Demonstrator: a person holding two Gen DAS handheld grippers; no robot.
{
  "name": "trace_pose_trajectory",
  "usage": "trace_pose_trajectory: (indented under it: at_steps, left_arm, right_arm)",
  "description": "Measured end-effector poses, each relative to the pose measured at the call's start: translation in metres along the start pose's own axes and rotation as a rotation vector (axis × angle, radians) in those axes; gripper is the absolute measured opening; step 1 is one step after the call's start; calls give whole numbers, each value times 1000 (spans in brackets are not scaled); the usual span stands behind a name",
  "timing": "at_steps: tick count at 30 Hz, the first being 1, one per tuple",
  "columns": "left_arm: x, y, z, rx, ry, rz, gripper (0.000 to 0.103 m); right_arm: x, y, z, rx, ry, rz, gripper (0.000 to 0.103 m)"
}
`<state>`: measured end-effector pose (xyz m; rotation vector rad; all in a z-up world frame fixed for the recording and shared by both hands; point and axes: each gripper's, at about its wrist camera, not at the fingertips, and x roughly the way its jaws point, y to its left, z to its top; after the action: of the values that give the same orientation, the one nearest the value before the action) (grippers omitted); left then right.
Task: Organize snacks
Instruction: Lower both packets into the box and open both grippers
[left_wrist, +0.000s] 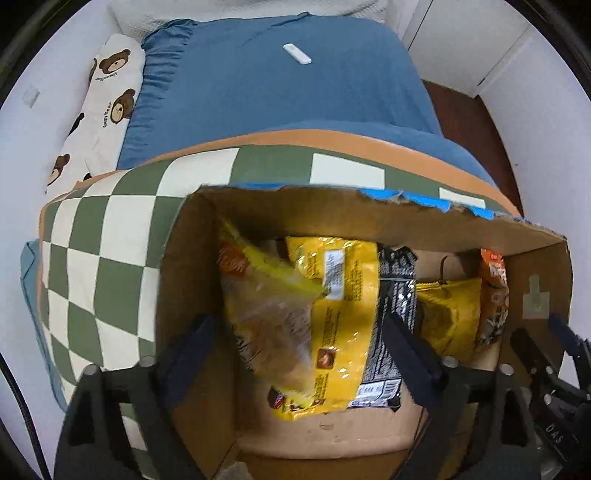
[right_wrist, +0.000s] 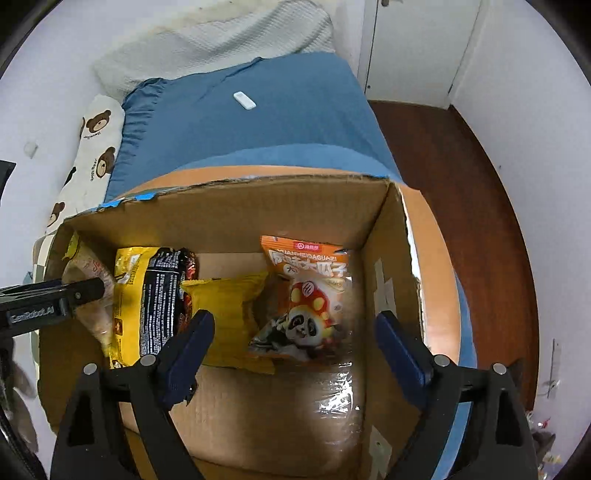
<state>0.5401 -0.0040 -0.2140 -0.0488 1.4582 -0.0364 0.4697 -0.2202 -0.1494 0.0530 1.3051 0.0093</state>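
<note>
Left wrist view: snack packets (left_wrist: 332, 314) stood upright along cardboard box (left_wrist: 369, 218) far wall, prob. to save room. Both grippers' jaws spread, holding nothing.

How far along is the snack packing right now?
Five packs already sit in the cardboard box: a clear-and-yellow bag, a yellow pack, a black packet, a small yellow pouch and the orange panda bag. Both the left gripper and right gripper are open above it, holding nothing. No loose snacks are clearly visible outside.
</note>
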Motion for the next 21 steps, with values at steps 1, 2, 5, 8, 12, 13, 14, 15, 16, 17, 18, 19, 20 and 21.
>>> trace_pose_trajectory:
  at_steps: [1, 2, 5, 8, 12, 13, 14, 15, 16, 17, 18, 19, 20, 21]
  left_arm:
    - [1, 0, -1, -1, 1, -1, 94]
    - [2, 0, -1, -1, 5, -3, 94]
    - [3, -2, -5, -2, 8, -8, 94]
    - [1, -4, -13, 0, 4, -21, 94]
    - [-4, -6, -28, 6, -12, -24, 94]
    - [-5, -7, -31, 6, -18, -25, 94]
    - [-8, -7, -36, 7, -27, -28, 94]
    - [-10, -8, -40, 8, -34, -27, 94]
    - [-12, -8, -44, 7, -42, -25, 94]
    - [-15, -8, -49, 6, -53, -29, 94]
    - [-17, -8, -53, 5, -59, -33, 94]
    - [-19, -8, -56, 2, -66, -35, 94]
    - [-23, -8, -62, 2, -77, -38, 94]
    - [-26, -9, -66, 2, -88, -39, 94]
  right_arm:
    - [2, 1, -1, -3, 5, 2, 91]
    - [3, 2, -1, -5, 7, 3, 91]
    - [8, 2, -2, -6, 14, 5, 93]
    - [11, 1, -7, -4, 23, 16, 93]
    - [3, 4, -20, -8, 29, 28, 93]
    - [1, 5, -23, -7, 30, 32, 93]
    - [-1, 7, -26, -9, 31, 36, 93]
    - [-2, 8, -29, -10, 30, 39, 93]
    - [-4, 9, -32, -13, 28, 43, 93]
    - [-6, 10, -34, -16, 26, 44, 93]
    - [-8, 11, -37, -19, 23, 44, 93]
    - [-10, 12, -40, -22, 18, 45, 93]
    - [-13, 13, -42, -26, 13, 46, 93]
    - [-17, 12, -45, -28, 8, 45, 93]
